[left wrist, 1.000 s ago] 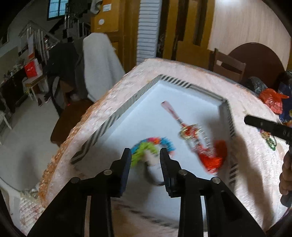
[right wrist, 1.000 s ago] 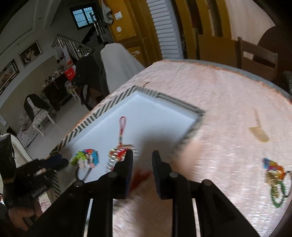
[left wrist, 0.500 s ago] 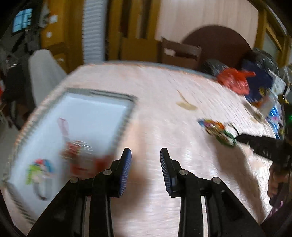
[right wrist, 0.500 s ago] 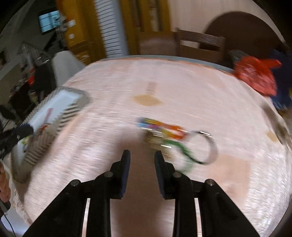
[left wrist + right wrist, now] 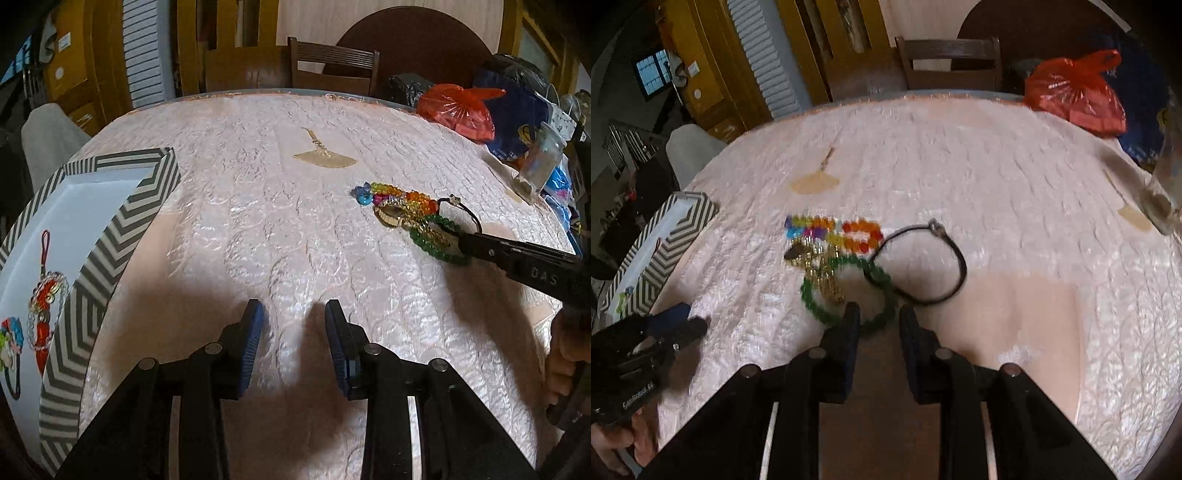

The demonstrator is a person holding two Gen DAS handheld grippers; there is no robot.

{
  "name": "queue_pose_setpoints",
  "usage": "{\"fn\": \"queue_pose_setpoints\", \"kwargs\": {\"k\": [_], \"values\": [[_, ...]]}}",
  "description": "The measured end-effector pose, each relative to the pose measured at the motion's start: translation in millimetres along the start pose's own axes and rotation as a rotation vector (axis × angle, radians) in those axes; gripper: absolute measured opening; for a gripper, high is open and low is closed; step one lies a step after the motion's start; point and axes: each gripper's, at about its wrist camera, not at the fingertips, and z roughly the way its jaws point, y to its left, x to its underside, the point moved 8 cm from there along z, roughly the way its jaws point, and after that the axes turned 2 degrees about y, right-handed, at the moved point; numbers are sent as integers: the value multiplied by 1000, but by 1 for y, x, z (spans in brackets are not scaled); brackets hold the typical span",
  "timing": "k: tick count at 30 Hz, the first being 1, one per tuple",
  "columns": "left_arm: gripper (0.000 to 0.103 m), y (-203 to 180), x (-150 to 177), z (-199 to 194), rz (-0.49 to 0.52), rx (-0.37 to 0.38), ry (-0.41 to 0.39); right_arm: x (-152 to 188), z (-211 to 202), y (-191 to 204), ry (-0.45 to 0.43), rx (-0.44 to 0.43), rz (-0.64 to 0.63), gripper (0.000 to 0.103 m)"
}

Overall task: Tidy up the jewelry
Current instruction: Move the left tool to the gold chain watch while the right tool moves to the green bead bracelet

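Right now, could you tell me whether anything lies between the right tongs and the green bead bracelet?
Nothing visible does: the right tongs stand open right at the green bead bracelet, its near edge between their tips on the tablecloth.

Both wrist views look forward, low over the table; both share the bracelet pile (nearer rightward).

White letters "DAS" stand on the right gripper arm.

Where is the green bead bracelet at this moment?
The green bead bracelet lies on the pink tablecloth, just ahead of the open right gripper, touching the gold watch and black cord bracelet.
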Motion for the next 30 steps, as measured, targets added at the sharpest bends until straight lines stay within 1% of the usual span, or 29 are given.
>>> {"fn": "queue_pose_setpoints", "kwargs": {"k": [3, 6, 7, 8, 9, 11, 13, 15, 19, 22, 26, 29, 30], "values": [[49, -5, -12, 7, 7, 21, 10, -7, 6, 3, -10, 21, -8, 23], [49, -21, -30, 15, 44, 74, 11, -8, 10, 12, -9, 74, -87, 21], [49, -29, -35, 18, 65, 99, 17, -7, 10, 14, -4, 94, -125, 19], [49, -39, -41, 22, 95, 126, 26, -7, 10, 13, 1, 109, -143, 12], [49, -47, -44, 25, 117, 144, 30, -5, 9, 12, 12, 116, -144, 8], [49, -60, -49, 30, 154, 171, 35, -2, 3, 5, 27, 116, -128, 8], [49, -71, -49, 37, 191, 176, 57, 4, -4, -3, 38, 149, -120, 7], [49, -79, -46, 41, 210, 197, 71, 11, -12, -13, 49, 179, -94, 7], [49, -93, -41, 39, 265, 230, 57, 24, -28, -34, 48, 176, -31, 7], [49, -99, -49, 45, 287, 236, 62, 28, -32, -45, 48, 163, -3, 8], [49, -108, -59, 54, 312, 269, 82, 30, -35, -48, 42, 143, 7, 8], [49, -108, -62, 56, 307, 286, 86, 31, -36, -48, 36, 141, 12, 8], [46, -107, -61, 55, 306, 280, 86, 31, -35, -48, 36, 141, 10, 8]]}}
